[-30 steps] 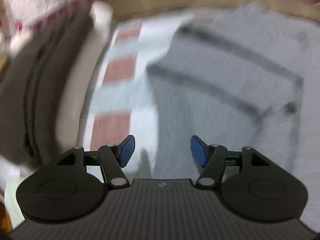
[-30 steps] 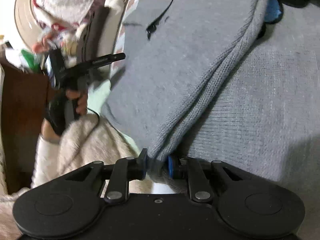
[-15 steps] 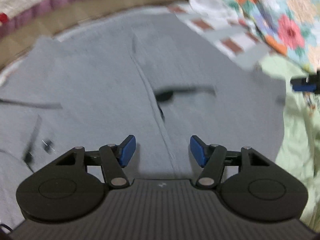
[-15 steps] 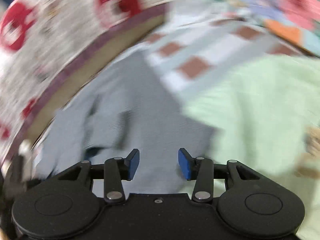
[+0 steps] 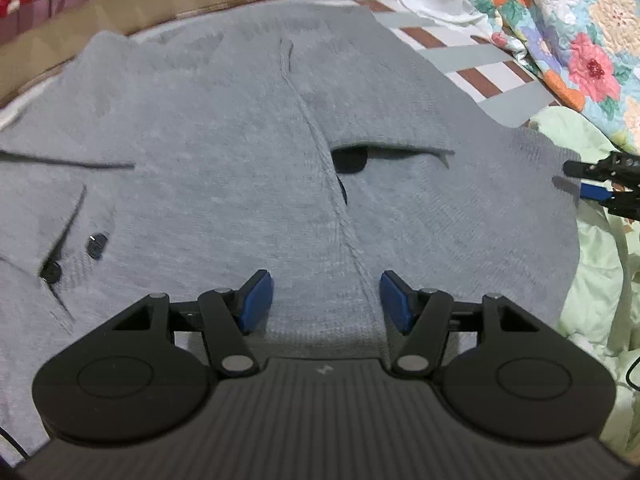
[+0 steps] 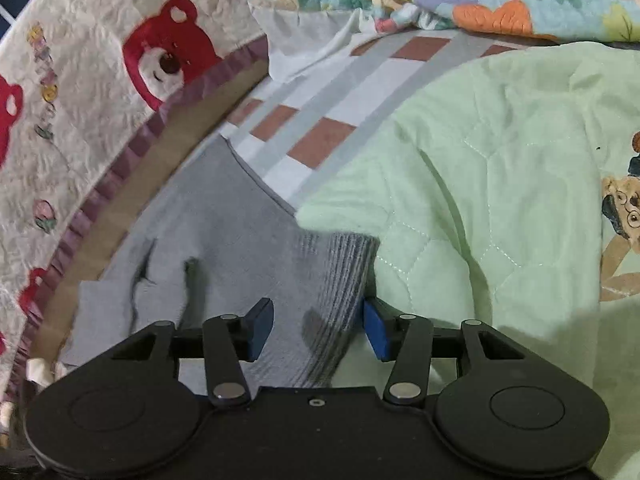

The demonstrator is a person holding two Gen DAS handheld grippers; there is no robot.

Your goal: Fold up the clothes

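Your grey knit cardigan (image 5: 248, 152) lies spread flat over the checked bed sheet (image 5: 472, 56), filling most of the left wrist view. A long fold ridge runs down its middle toward your left gripper. A dark slit-shaped gap (image 5: 352, 158) shows just right of that ridge. Two dark buttons (image 5: 96, 246) sit near the left edge, beside a flap.

The pale green quilted blanket (image 6: 500, 184) lies bunched along the cardigan's right edge and touches it. The floral quilt (image 5: 568, 28) is heaped at the far right. The cream bear-print quilt (image 6: 120, 80), with a purple ruffle along its border, stands beyond the cardigan's far edge.

The ribbed cuff (image 6: 344, 276) of the cardigan lies against the green blanket, just ahead of your right gripper.

Your left gripper (image 5: 326, 300) hangs over the cardigan, jaws spread, nothing between the blue pads; whether it touches the knit, you cannot tell from here.

Your right gripper (image 6: 318, 328) has just been opening. Its jaws stand apart with the ribbed cuff lying between them, and the right pad (image 6: 376, 328) sits close beside the cuff's edge without pinching it. In the left wrist view, the right gripper (image 5: 600, 184) shows at the cardigan's right edge.
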